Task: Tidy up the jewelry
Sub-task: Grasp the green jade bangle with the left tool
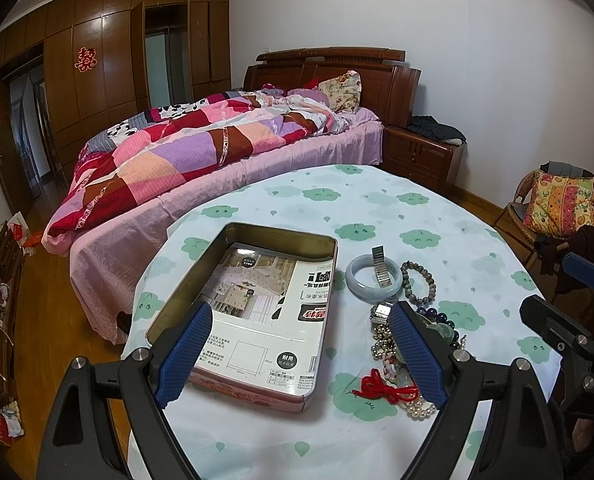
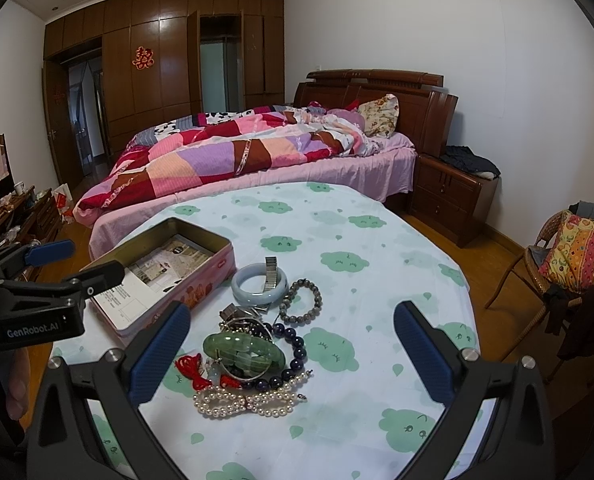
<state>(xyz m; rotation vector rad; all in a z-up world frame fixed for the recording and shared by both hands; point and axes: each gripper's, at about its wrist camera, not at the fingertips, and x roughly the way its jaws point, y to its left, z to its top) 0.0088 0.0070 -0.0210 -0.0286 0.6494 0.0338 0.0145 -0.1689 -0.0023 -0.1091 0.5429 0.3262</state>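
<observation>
Starting at our left, our left gripper [image 1: 301,344] hangs above the near end of the open tin [image 2: 201,236], its blue fingers [image 1: 185,352] spread wide with nothing between them. The tin sits on the table [image 2: 377,240], whose cloth is printed with green clouds, and holds only a printed card [image 1: 257,304] lying flat on its bottom; no jewelry is in it yet. Just beside the tin's right wall the jewelry lies in a loose heap: a pale bangle [image 2: 259,284] with a metal watch band [image 2: 271,274] propped across it, a grey bead bracelet [image 2: 301,300] next to that, then nearer us a green bangle [image 2: 243,350] resting on dark blue beads [image 2: 293,344], a red knotted cord [image 2: 193,372] and a doubled pearl strand [image 2: 237,402]. Further right, our right gripper [image 2: 293,356] is likewise wide apart and empty, poised over the heap. We judge the tangle to be the main risk: closing on the green bangle could snag the cord or the beads under it and drag the pearls along, perhaps off the near edge. The smooth round bangles may also slip from the fingers, and the propped watch band could topple if the pale bangle is nudged. The light tin may slide when things are dropped in unless we steady it.
</observation>
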